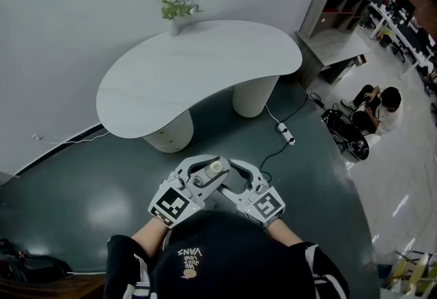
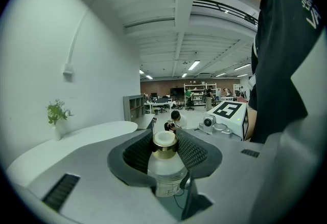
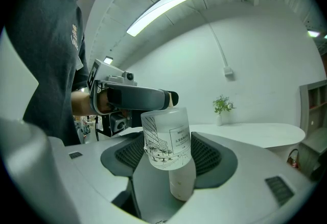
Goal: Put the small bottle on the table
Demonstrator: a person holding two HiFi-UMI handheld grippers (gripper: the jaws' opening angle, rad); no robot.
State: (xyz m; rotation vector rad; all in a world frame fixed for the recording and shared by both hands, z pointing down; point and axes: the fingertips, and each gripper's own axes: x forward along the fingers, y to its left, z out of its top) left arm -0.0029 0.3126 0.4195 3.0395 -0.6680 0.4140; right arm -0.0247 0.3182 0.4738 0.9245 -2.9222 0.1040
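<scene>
Here: one small bottle [image 2: 165, 166], two tongs [image 2: 166, 139] [image 3: 168, 147].

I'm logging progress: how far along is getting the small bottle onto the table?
Done: the small clear bottle with gold collar and white cap is picked up. In hand: the left gripper and right gripper both clamp it above the dark floor. Left: carrying it to the white curved table and setting it down there.

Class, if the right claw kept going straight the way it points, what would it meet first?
The small bottle, standing between its jaws. The left claw, gripping the bottle's top, comes next, though depth there is unclear.
</scene>
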